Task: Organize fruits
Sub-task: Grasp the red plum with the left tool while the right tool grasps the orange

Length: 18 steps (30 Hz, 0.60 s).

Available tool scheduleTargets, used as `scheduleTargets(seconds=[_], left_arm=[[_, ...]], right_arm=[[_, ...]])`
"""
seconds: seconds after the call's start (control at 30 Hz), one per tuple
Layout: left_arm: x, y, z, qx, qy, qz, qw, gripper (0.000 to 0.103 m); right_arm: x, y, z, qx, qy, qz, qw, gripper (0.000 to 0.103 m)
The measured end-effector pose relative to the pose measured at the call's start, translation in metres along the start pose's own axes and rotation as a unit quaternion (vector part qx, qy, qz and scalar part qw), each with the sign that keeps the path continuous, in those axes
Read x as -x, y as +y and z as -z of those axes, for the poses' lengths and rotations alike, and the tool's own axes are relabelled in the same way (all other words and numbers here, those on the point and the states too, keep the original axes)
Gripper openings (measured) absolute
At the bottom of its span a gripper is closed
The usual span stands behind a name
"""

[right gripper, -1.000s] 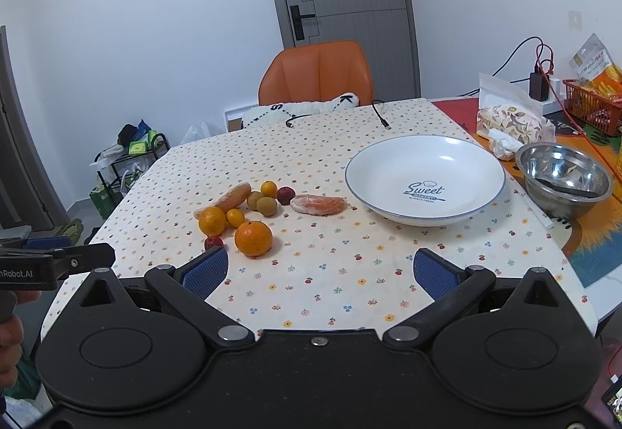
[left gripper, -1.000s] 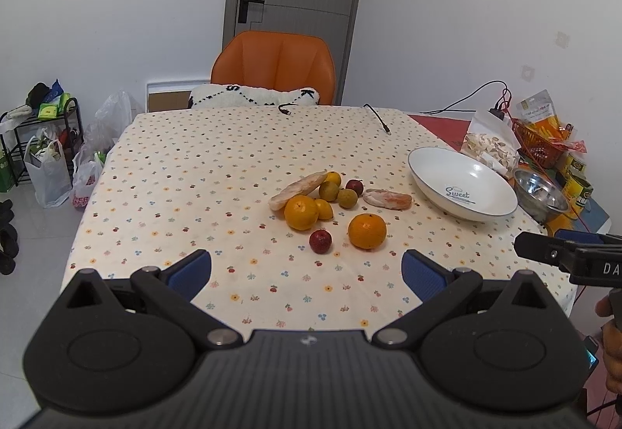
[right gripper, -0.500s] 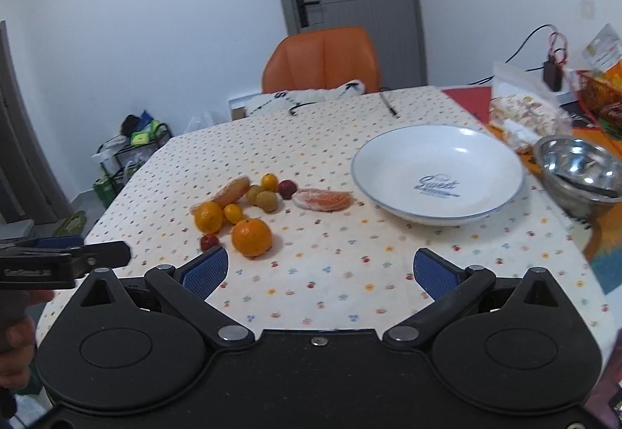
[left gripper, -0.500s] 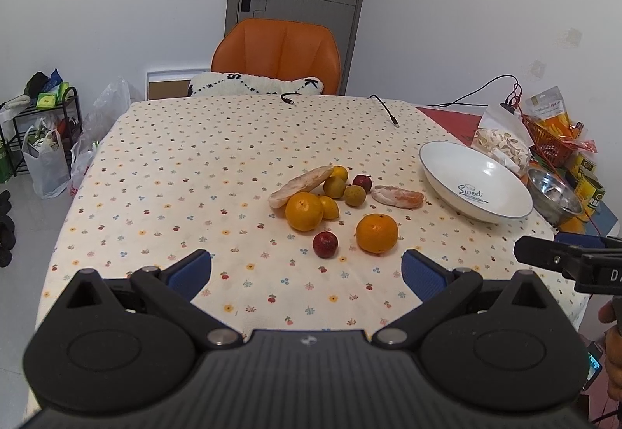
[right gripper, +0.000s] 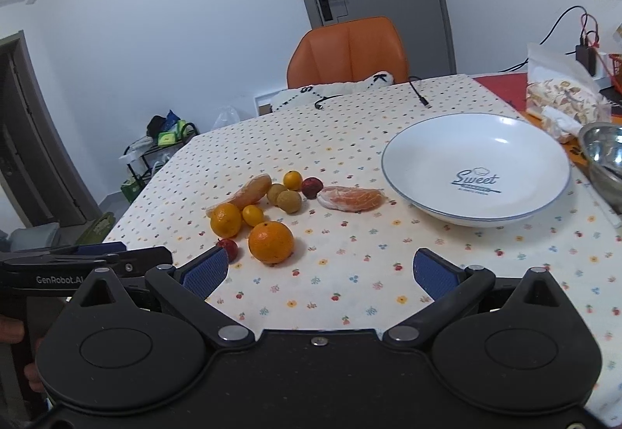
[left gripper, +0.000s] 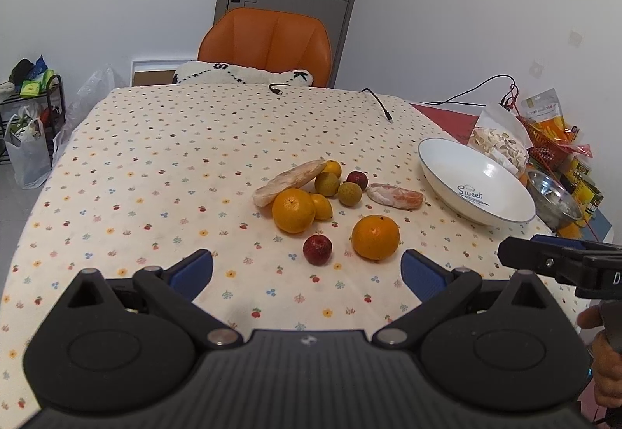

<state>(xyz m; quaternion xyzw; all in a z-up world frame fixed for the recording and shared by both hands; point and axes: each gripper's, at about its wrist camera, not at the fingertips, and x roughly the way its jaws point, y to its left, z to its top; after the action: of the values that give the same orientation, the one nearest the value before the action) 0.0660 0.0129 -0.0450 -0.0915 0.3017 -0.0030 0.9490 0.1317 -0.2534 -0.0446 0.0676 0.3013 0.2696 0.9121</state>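
From the left wrist view, the left gripper (left gripper: 307, 269) hangs over the near edge of the flower-dotted tablecloth (left gripper: 155, 164), its blue-padded fingers (left gripper: 192, 269) spread wide with nothing between them. Just past them lies the fruit cluster: a small dark red fruit (left gripper: 317, 249), two round oranges (left gripper: 375, 237), two greenish-brown fruits (left gripper: 350, 193) and a wrapped peeled citrus piece (left gripper: 394, 196). To the right sits the white shallow bowl (left gripper: 447, 160), printed "Sweet". Behind the table stands an orange chair (left gripper: 268, 40), and a black cable (left gripper: 379, 104) trails across the far cloth.

From the right wrist view, the right gripper (right gripper: 318, 269) is likewise wide open and holding nothing. The bowl sits empty ahead and right, beside a steel bowl (right gripper: 602, 153). The other tool, at the left edge, reads "GenRobot.AI" (right gripper: 58, 279).
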Motion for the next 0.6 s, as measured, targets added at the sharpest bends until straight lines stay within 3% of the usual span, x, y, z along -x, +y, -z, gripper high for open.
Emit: scheduleTargets(seconds=[0.2,0.6], left_arm=[[-0.013,0.000,-0.003,-0.002,-0.002,0.009,1.0000,0.098],[-0.048,0.003,-0.004,0.004,0.020,0.023,0.9995,0.066]], right_arm=[[-0.012,-0.004,-0.002,-0.008,0.004,-0.014,1.000,0.101],[-0.040,-0.001,-0.003,-0.001,0.023,-0.040,0.999,0.078]])
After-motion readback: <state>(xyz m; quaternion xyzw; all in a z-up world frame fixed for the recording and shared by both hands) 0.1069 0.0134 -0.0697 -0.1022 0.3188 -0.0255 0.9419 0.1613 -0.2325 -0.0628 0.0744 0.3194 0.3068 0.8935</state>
